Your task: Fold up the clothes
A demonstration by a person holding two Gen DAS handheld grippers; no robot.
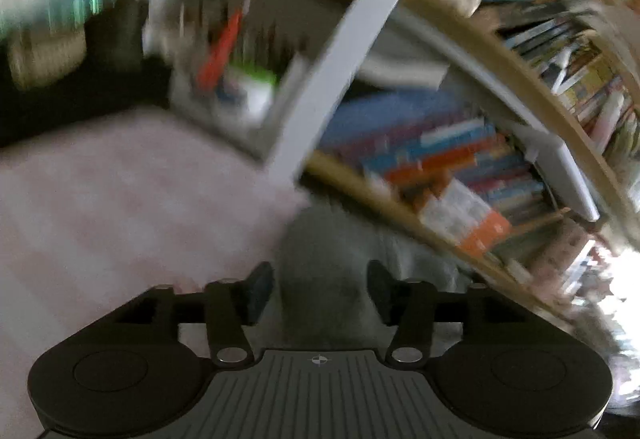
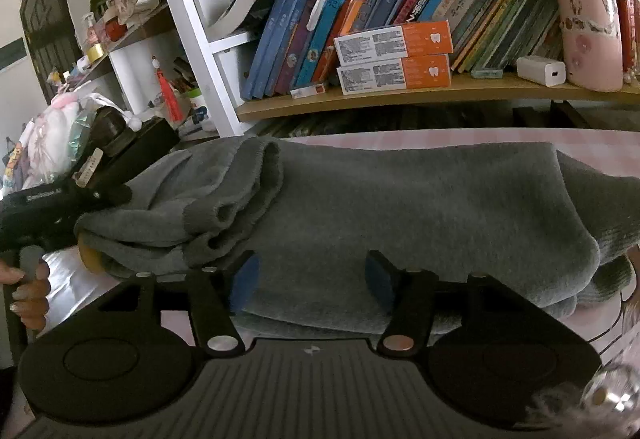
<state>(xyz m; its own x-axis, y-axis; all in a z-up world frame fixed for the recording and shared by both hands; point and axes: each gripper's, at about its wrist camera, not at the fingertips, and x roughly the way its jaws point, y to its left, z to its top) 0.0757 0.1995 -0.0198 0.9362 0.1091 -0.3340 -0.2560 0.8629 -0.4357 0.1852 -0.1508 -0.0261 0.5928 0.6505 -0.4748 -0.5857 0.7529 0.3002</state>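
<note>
A grey knitted garment (image 2: 400,207) lies folded in a long bundle on the pink table cover (image 2: 440,137), with a ribbed cuff bunched at its left end. My right gripper (image 2: 312,281) is open, its blue-padded fingers (image 2: 245,283) resting just above the garment's near edge. My left gripper shows in the right wrist view (image 2: 60,211) at the garment's left end, hand-held. In the blurred left wrist view my left gripper (image 1: 320,293) is open, with grey cloth (image 1: 332,247) between and beyond its fingers.
A wooden bookshelf (image 2: 400,101) with several books, orange boxes (image 2: 394,57) and a pink cylinder (image 2: 588,15) stands right behind the table. A white shelf post (image 2: 192,35) and cluttered shelves stand at the back left. A glass object (image 2: 612,395) sits at the near right.
</note>
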